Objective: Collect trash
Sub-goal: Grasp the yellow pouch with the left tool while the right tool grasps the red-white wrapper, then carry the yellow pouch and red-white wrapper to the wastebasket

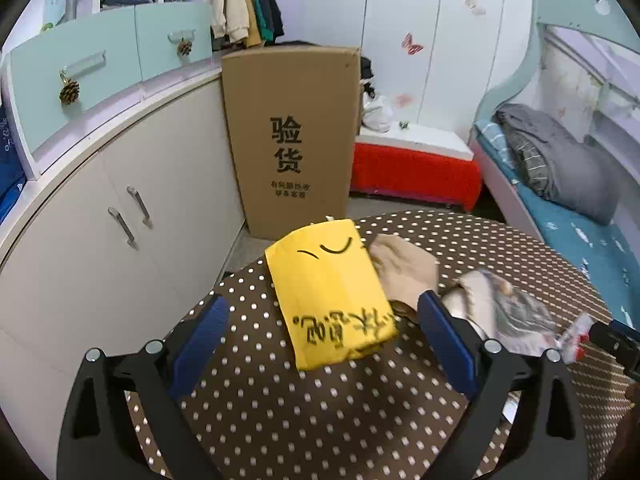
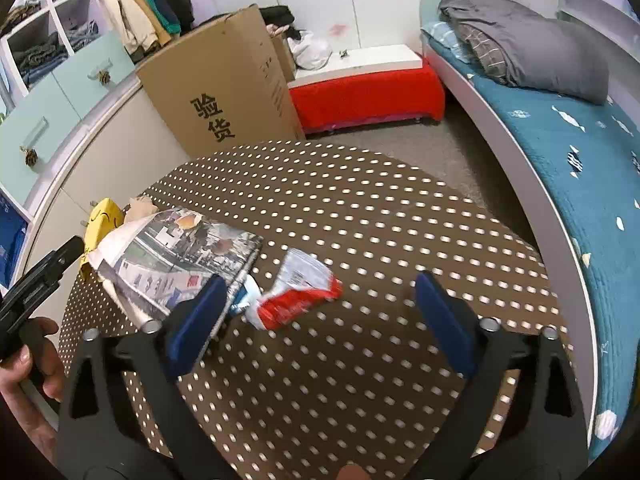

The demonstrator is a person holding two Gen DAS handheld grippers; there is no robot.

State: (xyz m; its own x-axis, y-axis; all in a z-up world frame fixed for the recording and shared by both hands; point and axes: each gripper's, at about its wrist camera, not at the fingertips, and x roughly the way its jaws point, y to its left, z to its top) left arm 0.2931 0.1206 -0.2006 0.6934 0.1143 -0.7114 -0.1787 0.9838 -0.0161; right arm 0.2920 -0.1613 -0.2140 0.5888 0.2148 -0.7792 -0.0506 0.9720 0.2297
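A yellow paper bag (image 1: pixel 330 292) with black writing lies on the brown polka-dot table (image 1: pixel 280 412). My left gripper (image 1: pixel 326 344) is open, its blue pads either side of the bag's near end, nothing held. Behind the bag lie a crumpled beige paper (image 1: pixel 404 272) and a folded newspaper (image 1: pixel 516 312). In the right wrist view my right gripper (image 2: pixel 320 320) is open and empty above the table (image 2: pixel 360 220), just short of a red-and-white wrapper (image 2: pixel 298 294). The newspaper (image 2: pixel 176 252) lies to its left, the yellow bag (image 2: pixel 100 224) beyond.
A tall cardboard box (image 1: pixel 292 136) stands on the floor behind the table beside white cabinets (image 1: pixel 120 216). A red-covered bench (image 1: pixel 416 172) sits at the back. A bed (image 2: pixel 560 152) with a blue sheet runs along the right. The left gripper's handle (image 2: pixel 36 280) shows at the right view's left edge.
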